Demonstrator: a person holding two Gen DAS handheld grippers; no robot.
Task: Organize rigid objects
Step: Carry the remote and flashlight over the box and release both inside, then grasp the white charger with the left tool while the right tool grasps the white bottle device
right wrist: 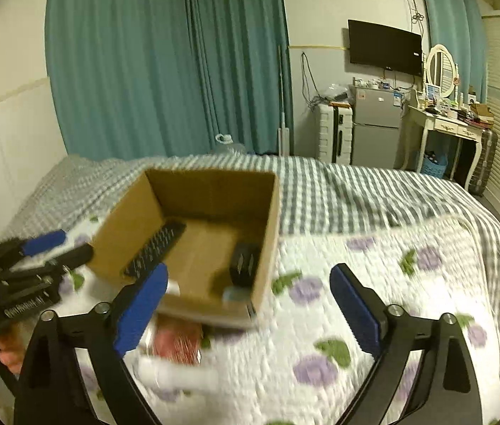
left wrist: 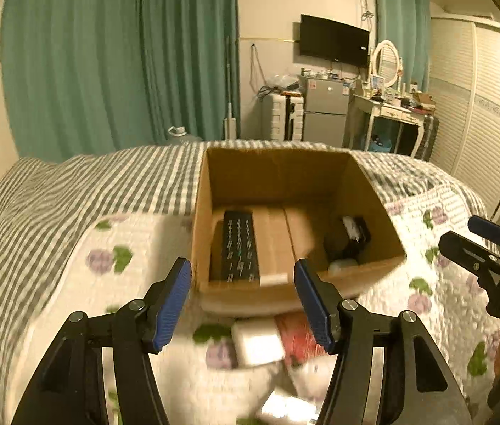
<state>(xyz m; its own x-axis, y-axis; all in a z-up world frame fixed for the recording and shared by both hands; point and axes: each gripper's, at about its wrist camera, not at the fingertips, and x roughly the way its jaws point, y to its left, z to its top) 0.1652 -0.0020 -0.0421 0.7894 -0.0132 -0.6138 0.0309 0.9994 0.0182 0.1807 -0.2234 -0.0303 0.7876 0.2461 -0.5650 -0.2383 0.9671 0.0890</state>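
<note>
Just on the near side of the cardboard box (left wrist: 296,219), the white block (left wrist: 258,341) and red item (left wrist: 297,336) lie on the bed below the empty, part-open left gripper (left wrist: 242,301), nearer than the wide, empty right gripper (right wrist: 250,310).

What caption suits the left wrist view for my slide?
Open left gripper before a cardboard box on the bed quilt, a black remote control lying inside.
</note>
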